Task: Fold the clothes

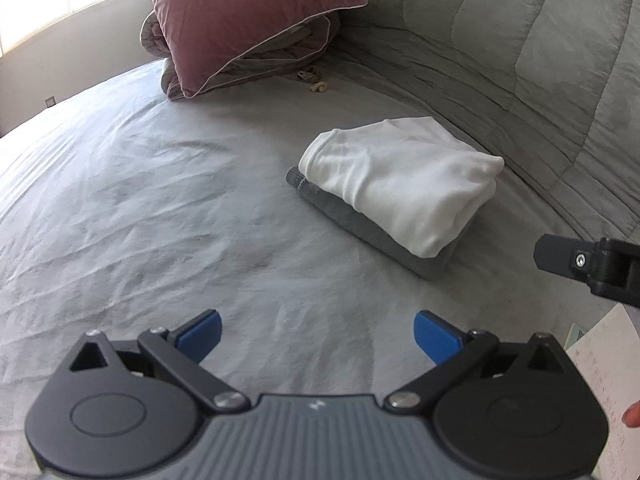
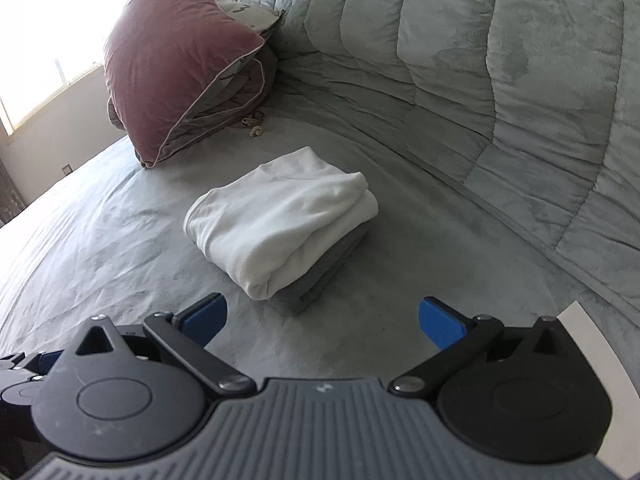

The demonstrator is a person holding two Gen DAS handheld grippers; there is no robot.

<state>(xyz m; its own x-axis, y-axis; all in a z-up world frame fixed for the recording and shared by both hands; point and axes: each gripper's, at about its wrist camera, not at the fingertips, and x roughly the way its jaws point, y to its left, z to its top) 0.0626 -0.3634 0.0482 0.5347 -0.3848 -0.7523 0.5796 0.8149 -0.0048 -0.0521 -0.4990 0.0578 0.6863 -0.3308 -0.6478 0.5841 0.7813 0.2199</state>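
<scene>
A folded white garment (image 1: 404,184) (image 2: 280,220) lies on top of a folded grey garment (image 1: 360,226) (image 2: 324,276), stacked on the pale grey bed sheet (image 1: 140,200) (image 2: 100,240). My left gripper (image 1: 318,338) is open and holds nothing, hovering over the sheet near and to the left of the stack. My right gripper (image 2: 322,326) is also open and holds nothing, just short of the stack's near corner. Part of the right gripper's black body (image 1: 592,264) shows at the right edge of the left wrist view.
A maroon pillow (image 1: 248,20) (image 2: 176,68) leans on a rolled quilt at the back. A grey quilted duvet (image 1: 540,60) (image 2: 500,100) is bunched along the right. A small tan scrap (image 1: 320,87) (image 2: 256,131) lies near the pillow. White paper (image 1: 604,364) (image 2: 596,344) sits at the lower right.
</scene>
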